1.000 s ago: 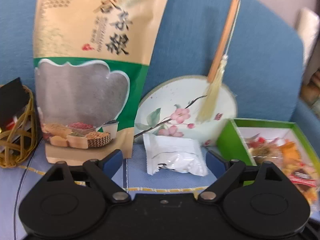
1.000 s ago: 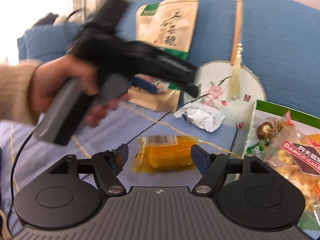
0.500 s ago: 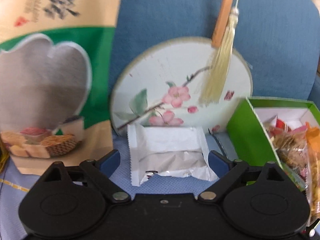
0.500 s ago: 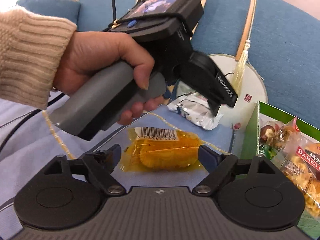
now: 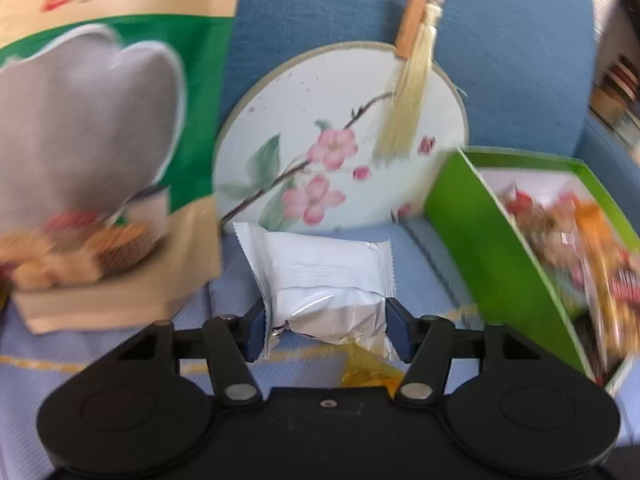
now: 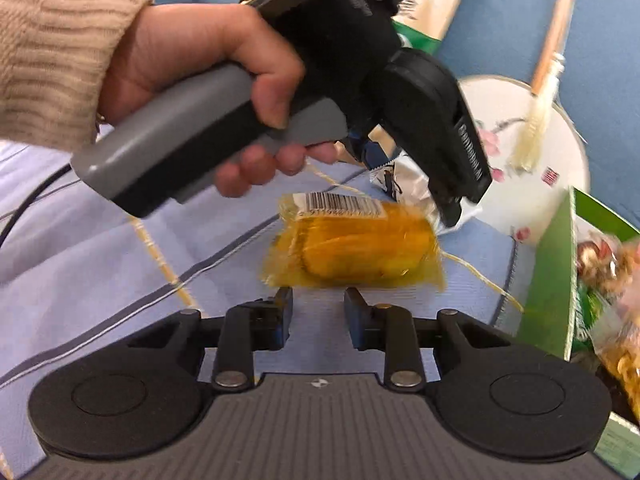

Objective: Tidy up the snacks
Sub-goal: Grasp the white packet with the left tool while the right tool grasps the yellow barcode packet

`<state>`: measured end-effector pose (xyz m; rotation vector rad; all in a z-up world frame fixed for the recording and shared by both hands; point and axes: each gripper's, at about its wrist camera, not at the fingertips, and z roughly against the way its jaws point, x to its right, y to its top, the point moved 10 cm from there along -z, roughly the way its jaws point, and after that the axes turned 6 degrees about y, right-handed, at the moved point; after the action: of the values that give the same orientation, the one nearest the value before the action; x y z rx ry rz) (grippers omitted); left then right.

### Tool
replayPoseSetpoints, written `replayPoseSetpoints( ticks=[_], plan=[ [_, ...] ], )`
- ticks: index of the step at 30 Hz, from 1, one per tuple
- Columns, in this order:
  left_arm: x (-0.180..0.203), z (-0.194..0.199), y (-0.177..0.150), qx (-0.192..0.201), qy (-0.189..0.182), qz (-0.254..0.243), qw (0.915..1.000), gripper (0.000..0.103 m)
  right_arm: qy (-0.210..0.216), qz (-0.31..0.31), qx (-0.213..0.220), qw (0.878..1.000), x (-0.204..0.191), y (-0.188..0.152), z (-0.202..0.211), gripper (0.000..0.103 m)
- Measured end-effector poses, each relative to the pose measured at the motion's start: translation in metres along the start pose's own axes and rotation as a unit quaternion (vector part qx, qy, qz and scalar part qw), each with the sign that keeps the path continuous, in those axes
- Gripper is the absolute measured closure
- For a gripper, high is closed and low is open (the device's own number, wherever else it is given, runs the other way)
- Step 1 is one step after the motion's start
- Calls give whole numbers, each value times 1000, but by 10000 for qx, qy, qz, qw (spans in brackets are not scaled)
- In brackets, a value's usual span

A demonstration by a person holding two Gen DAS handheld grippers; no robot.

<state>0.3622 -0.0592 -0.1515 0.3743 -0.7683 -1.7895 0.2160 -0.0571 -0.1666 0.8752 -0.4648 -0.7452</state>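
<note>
In the left wrist view a white foil snack packet (image 5: 320,280) lies on the blue cloth. My left gripper (image 5: 326,328) is closing, and its blue pads (image 5: 256,326) touch both sides of the packet. The right wrist view shows a hand holding that left gripper (image 6: 404,178) over the white packet (image 6: 386,180). A yellow snack packet (image 6: 352,248) with a barcode lies just beyond the tips of my right gripper (image 6: 318,310). Its jaws are closing, and only cloth shows in the narrow gap between them. A corner of the yellow packet (image 5: 368,368) shows under the left gripper.
A green box (image 5: 500,264) holding several snacks stands at the right, and the right wrist view has the green box (image 6: 554,280) too. A round painted fan (image 5: 340,120) and a large tan snack bag (image 5: 100,120) lean on the blue backrest.
My left gripper moved down and closer, and its jaws narrowed onto the white packet. The right jaws narrowed sharply; the yellow packet, between them before, now lies ahead of the tips.
</note>
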Motion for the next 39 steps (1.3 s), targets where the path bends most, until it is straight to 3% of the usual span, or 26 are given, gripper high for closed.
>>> replayPoseSetpoints(
  ticks=[3, 5, 6, 10, 14, 22, 26, 31, 39],
  plan=[
    [-22, 21, -23, -23, 12, 252, 9997, 10, 239, -119, -86, 9996, -5, -3, 4, 32],
    [-38, 37, -37, -18, 148, 397, 9991, 8, 257, -236, -115, 9993, -5, -4, 7, 4],
    [-46, 46, -45, -5, 232, 469, 9986, 7, 300, -340, -48, 9990, -7, -3, 10, 0],
    [-73, 84, -67, 167, 306, 942, 9949, 0, 799, -782, 39, 9937, -16, 1, 14, 0],
    [-88, 110, -66, 418, 309, 1238, 9910, 0, 1146, -1250, -37, 9855, -33, -1, 18, 0],
    [-84, 111, -27, 796, 433, 874, 9920, 0, 401, -1519, 738, 9848, -44, 34, 22, 0],
    [-79, 84, -18, 457, 165, 849, 9952, 0, 377, -1002, 924, 9899, -63, 43, 16, 0],
    [-88, 60, -35, -89, 320, 476, 9983, 0, 418, -628, 889, 9932, -66, 33, 7, 0],
    [-91, 74, -74, -373, -70, 766, 9963, 0, 158, -1117, 697, 9912, -37, 25, 11, 0]
  ],
)
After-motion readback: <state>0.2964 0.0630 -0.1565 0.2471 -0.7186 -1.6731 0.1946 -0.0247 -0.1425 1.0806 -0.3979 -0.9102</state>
